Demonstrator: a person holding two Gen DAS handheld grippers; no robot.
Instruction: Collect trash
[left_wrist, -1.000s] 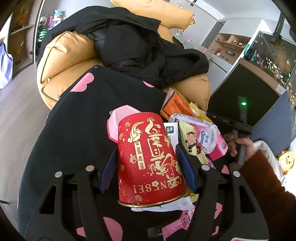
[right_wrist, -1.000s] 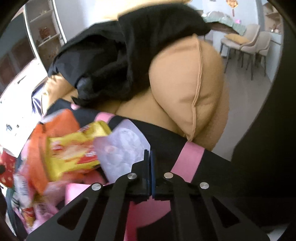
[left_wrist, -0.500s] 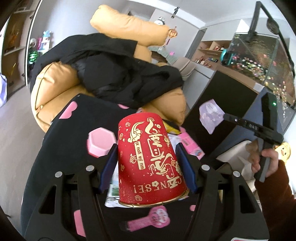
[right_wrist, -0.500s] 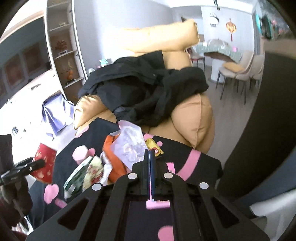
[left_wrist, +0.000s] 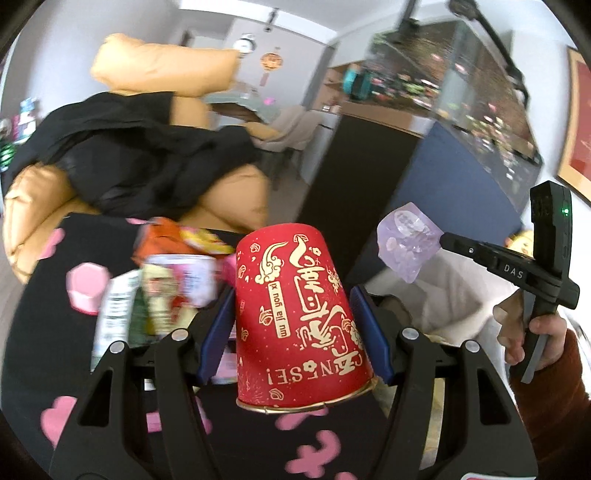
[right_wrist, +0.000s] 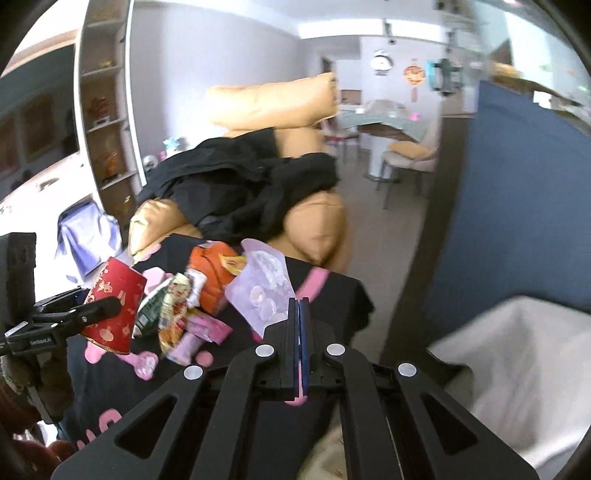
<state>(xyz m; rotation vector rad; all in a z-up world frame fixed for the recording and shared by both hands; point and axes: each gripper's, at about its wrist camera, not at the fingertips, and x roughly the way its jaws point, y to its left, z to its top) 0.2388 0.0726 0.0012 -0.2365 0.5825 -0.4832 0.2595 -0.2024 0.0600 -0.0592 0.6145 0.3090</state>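
Note:
My left gripper (left_wrist: 295, 332) is shut on a red paper cup (left_wrist: 299, 325) with gold lettering, held upside down above the black cloth; it also shows in the right wrist view (right_wrist: 112, 304). My right gripper (right_wrist: 298, 314) is shut on a pale purple plastic wrapper (right_wrist: 262, 286), seen in the left wrist view (left_wrist: 408, 243) lifted in the air at the right. A pile of snack wrappers (left_wrist: 166, 280) lies on the black cloth with pink shapes (left_wrist: 55, 295).
A white-lined bin (right_wrist: 517, 358) stands at the lower right, beside a dark blue panel (right_wrist: 517, 192). An orange sofa with black clothes (right_wrist: 251, 184) lies behind the cloth. A pink hexagon piece (left_wrist: 86, 288) sits on the cloth. A dining table and chairs stand far back.
Both grippers have lifted and swung right, away from the pile. The right gripper carries the purple wrapper toward the white-lined bin, which has come into view. The cup stays gripped.

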